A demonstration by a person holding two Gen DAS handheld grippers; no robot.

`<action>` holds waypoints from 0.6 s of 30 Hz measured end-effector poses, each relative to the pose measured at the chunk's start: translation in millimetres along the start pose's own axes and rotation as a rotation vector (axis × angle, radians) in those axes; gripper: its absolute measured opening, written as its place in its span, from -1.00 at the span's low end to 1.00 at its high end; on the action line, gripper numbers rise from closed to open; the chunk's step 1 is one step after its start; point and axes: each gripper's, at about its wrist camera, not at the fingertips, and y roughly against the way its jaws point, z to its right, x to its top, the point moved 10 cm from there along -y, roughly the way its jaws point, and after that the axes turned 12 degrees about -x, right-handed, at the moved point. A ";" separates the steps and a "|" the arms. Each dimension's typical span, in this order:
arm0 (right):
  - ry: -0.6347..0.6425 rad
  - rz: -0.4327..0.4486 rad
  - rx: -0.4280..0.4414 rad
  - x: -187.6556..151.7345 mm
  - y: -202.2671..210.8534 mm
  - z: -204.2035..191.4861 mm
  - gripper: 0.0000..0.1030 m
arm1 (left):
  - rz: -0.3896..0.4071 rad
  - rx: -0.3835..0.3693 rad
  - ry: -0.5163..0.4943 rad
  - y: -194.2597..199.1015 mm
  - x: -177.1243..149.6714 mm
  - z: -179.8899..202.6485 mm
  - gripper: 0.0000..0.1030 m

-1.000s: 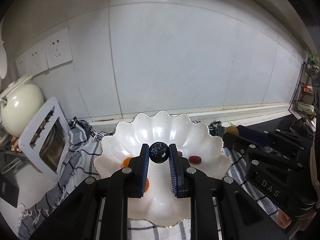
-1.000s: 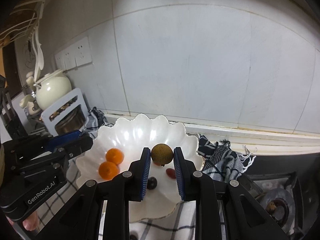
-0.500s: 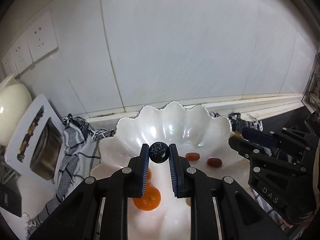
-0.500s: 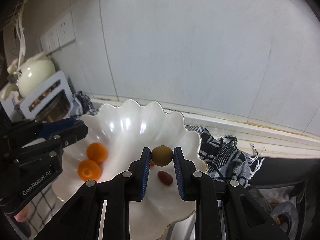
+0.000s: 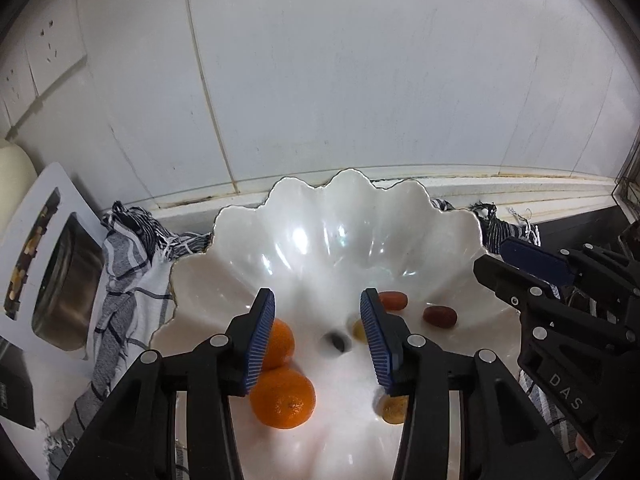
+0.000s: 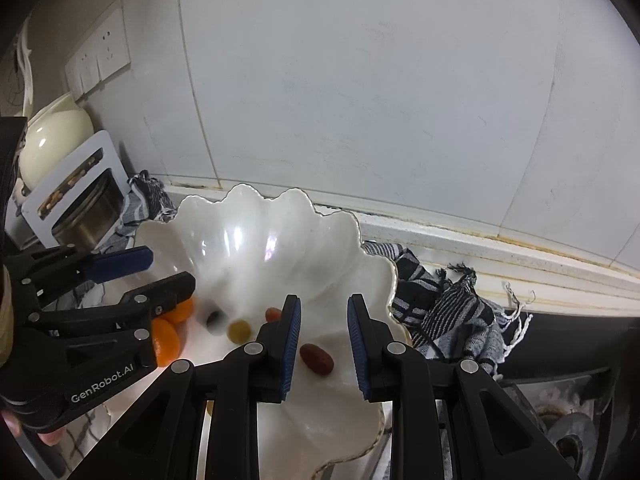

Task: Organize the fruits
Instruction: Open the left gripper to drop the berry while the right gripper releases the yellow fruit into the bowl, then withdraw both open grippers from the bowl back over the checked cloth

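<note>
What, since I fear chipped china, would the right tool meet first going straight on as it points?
Probably the white bowl's far inner wall; the red date seems to lie below that line. Depth is unclear.

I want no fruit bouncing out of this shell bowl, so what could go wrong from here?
The dark fruit looks blurred, perhaps rolling; it could bump the yellow fruit. The left claw, jaws just opened with nothing between them, sits beside the oranges and could knock them. The right claw shares the bowl, so the two might collide.
</note>
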 end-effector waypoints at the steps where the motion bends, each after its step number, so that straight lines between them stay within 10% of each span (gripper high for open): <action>1: 0.001 0.001 -0.002 -0.8 1.1 0.6 -0.49 | 0.000 0.007 -0.003 1.6 0.0 0.4 -0.08; 18: -0.013 0.122 0.021 -9.3 73.3 10.7 -0.49 | 0.146 0.070 -0.044 82.3 -6.3 24.7 0.31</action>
